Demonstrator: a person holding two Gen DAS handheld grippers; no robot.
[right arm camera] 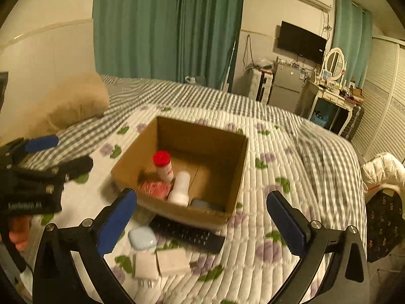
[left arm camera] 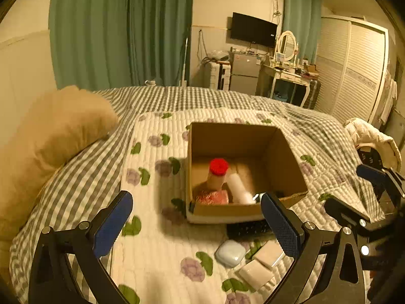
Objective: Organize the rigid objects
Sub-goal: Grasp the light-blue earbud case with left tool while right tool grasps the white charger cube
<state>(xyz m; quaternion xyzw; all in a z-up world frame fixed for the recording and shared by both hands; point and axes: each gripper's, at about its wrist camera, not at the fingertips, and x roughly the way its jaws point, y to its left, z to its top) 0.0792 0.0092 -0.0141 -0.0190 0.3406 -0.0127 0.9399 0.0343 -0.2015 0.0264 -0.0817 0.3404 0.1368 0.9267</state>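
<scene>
Your left tool [left arm camera: 197, 224] stands wide open with nothing between its blue pads, hovering over the flowered quilt [left arm camera: 157, 240] on the bed, just short of the box [left arm camera: 243, 212]. Your right tool [right arm camera: 202, 221] is spread just as wide and also empty; it sits near the box's front corner.

The box [right arm camera: 182, 212] is open-topped cardboard, resting on the quilt. Inside it, a bottle with a red cap [left arm camera: 218, 171] stands leaning toward the near-left corner, and a white bottle [left arm camera: 239, 188] lies tilted just beside it, touching or nearly so. A pink crinkly thing [left arm camera: 212, 197] sits at the bottom in front of the red-capped bottle. From the right wrist view a dark bluish object [right arm camera: 202, 204] shows in the near corner of the box; what it is you cannot tell.

Outside the box, on the quilt between it and your tools, lie a black remote [right arm camera: 187, 235] just against the box's near wall, a pale blue case [right arm camera: 142, 238] beside it, and two white blocks [right arm camera: 162, 262] side by side, closest to you.

In the left wrist view your right tool shows at the right edge; in the right wrist view your left tool shows at the left edge, with fingers of your hand [right arm camera: 19, 233] beneath it. A tan pillow [left arm camera: 58, 129] lies at the far left of the bed
</scene>
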